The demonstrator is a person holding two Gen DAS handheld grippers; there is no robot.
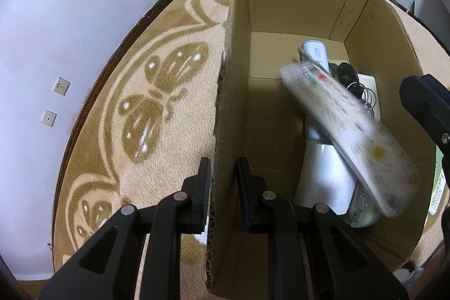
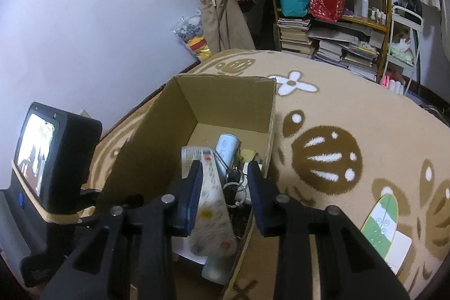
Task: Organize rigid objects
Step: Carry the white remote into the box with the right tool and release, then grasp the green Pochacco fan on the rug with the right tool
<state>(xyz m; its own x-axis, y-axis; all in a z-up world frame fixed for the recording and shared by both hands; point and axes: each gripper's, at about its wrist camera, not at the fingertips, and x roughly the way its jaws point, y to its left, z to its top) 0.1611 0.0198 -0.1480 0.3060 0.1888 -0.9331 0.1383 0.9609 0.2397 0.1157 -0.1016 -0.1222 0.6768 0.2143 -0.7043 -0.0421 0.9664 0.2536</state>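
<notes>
An open cardboard box (image 1: 295, 4) (image 2: 225, 100) stands on a beige rug. My left gripper (image 1: 223, 187) is shut on the box's left wall, one finger outside and one inside. A white remote control (image 1: 348, 137) (image 2: 209, 201), blurred, is dropping into the box, onto a white bottle (image 1: 326, 182), a white tube (image 1: 316, 51) (image 2: 226, 149) and black keys with rings (image 1: 354, 83) (image 2: 234, 182). My right gripper (image 2: 225, 187) is open above the box, with the remote just below its fingers. One of its fingers (image 1: 424, 106) shows in the left wrist view.
A green-and-white striped oval card (image 2: 382, 218) and a white card (image 2: 398, 250) lie on the rug (image 2: 351, 114) right of the box. Shelves with books and bags (image 2: 332, 18) stand behind. The left gripper's screen unit (image 2: 45, 153) is at left.
</notes>
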